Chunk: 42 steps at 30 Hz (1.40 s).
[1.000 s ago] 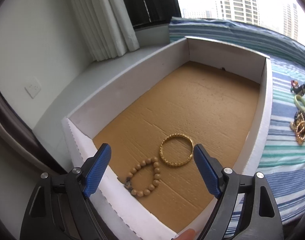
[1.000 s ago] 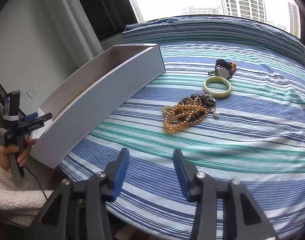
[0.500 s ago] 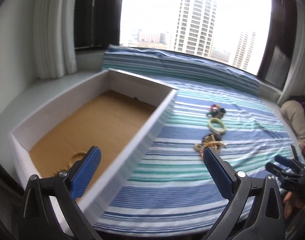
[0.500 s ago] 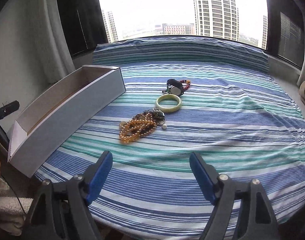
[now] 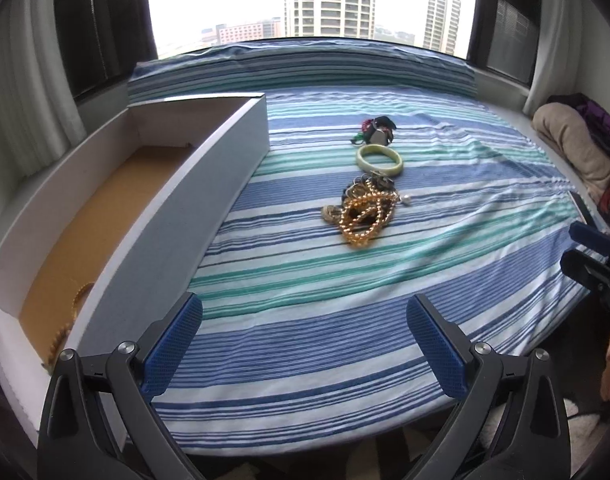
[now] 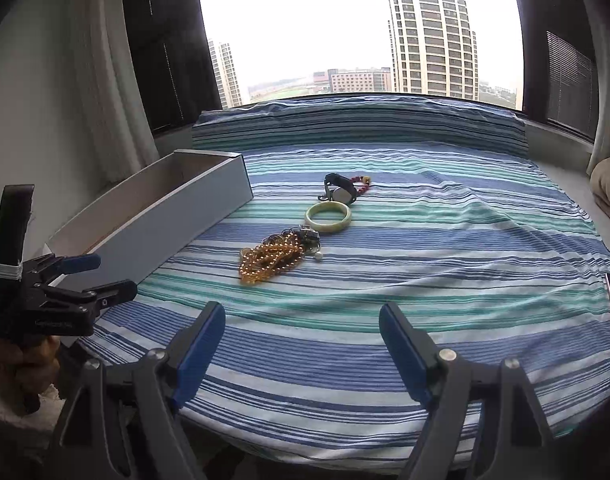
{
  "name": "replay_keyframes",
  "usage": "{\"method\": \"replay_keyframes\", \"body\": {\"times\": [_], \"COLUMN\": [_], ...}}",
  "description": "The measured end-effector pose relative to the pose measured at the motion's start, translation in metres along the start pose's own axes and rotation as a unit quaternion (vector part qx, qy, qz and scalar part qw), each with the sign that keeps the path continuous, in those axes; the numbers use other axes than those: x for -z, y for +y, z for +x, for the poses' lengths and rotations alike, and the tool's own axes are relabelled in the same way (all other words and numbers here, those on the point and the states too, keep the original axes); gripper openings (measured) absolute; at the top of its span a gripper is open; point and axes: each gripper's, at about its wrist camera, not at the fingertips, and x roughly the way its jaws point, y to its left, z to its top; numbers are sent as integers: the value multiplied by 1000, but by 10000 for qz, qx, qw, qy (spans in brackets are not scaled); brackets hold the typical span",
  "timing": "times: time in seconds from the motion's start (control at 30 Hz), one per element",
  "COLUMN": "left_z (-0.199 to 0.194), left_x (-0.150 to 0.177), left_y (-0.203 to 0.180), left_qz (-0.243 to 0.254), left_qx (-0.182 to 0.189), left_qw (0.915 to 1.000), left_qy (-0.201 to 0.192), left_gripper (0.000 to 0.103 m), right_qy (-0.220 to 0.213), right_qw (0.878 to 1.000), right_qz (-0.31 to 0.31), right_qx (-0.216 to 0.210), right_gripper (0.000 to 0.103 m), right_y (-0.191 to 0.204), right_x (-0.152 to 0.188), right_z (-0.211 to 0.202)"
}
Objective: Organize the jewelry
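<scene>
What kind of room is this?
Probably a high-rise bedroom: a striped sheet over a bed-like platform, curtains at a big window, towers outside.

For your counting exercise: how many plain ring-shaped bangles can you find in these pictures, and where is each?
2. A pale green bangle lies on the striped bedcover, beyond the tangled bead pile. A gold bangle lies in the box, mostly hidden by its wall. More may be hidden.

- You are in a high-rise bedroom at home: the bed (image 6: 425, 280) with its striped sheet fills both views.
- Curtains (image 6: 105, 100) flank the wide window (image 6: 345, 28), with apartment towers (image 6: 433, 36) outside.
- Folded bedding (image 5: 573, 140) sits at your right.
</scene>
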Motion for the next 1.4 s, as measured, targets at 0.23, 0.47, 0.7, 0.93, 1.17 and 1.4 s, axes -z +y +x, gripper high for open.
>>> {"method": "replay_keyframes", "body": {"times": [0.23,0.47,0.7,0.93,1.17,1.4], "left_z": [-3,13,37,68,131,167], "left_x": [0,7,5,-11,-44,-55], "left_y": [4,5,4,-11,-32,-54], "left_qz": [53,-8,-98,178,255,670], "left_qx": [-144,-150,52,457,938,726], "left_qw": [9999,9998,9991,9970,9917,9890], "left_qy": [-18,157,398,601,846,1097], "left_gripper": [102,102,102,101,88,56], "right_qy": [443,702,1099,1193,1199,1189], "right_qw": [9990,9966,9927,9912,9907,9890], "right_qz": [39,386,464,557,641,878], "right_qx": [31,215,200,102,-59,-52], "right_gripper": [81,81,81,81,81,81], "right_y": [-1,-17,-21,-23,-25,-39], "right_x": [3,6,20,25,30,40], "right_z": [18,34,47,52,51,45]}}
